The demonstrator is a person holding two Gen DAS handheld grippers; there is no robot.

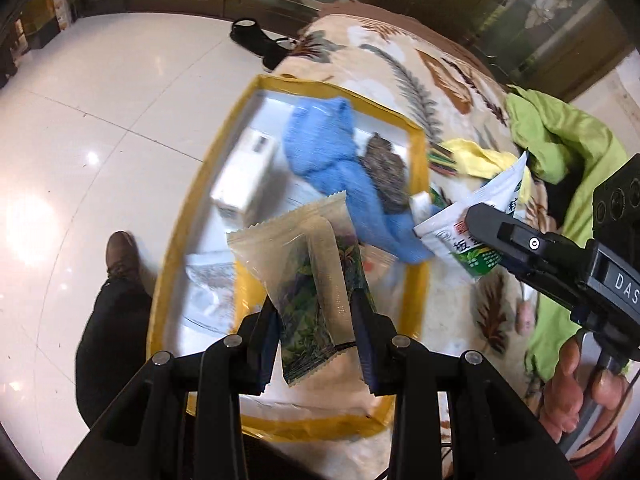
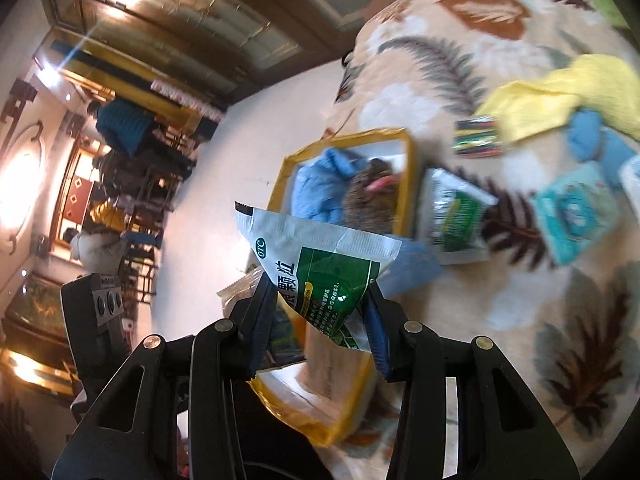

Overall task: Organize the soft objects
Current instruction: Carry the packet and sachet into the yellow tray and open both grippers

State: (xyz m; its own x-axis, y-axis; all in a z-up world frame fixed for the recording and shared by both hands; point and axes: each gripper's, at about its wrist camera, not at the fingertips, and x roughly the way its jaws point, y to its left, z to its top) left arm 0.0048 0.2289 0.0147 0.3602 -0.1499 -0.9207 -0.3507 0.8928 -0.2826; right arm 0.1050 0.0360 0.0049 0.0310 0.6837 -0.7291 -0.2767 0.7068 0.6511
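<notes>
My left gripper (image 1: 316,344) is shut on a clear snack packet (image 1: 312,280) with green and purple print, held over the near end of a yellow-taped box (image 1: 418,152). Inside the box lie a blue cloth (image 1: 320,148), a grey-brown fuzzy item (image 1: 386,172) and a small white carton (image 1: 244,180). My right gripper (image 2: 320,328) is shut on a white and green sachet (image 2: 320,264), above the box rim (image 2: 412,184). In the left wrist view the same sachet (image 1: 472,236) hangs over the box's right side.
The box rests on a leaf-patterned blanket (image 2: 500,320). On it lie a second sachet (image 2: 456,216), a teal packet (image 2: 576,216), a striped packet (image 2: 476,136), a yellow cloth (image 2: 560,96) and a green cloth (image 1: 560,132). A person's shoe (image 1: 120,252) stands on the white tiled floor.
</notes>
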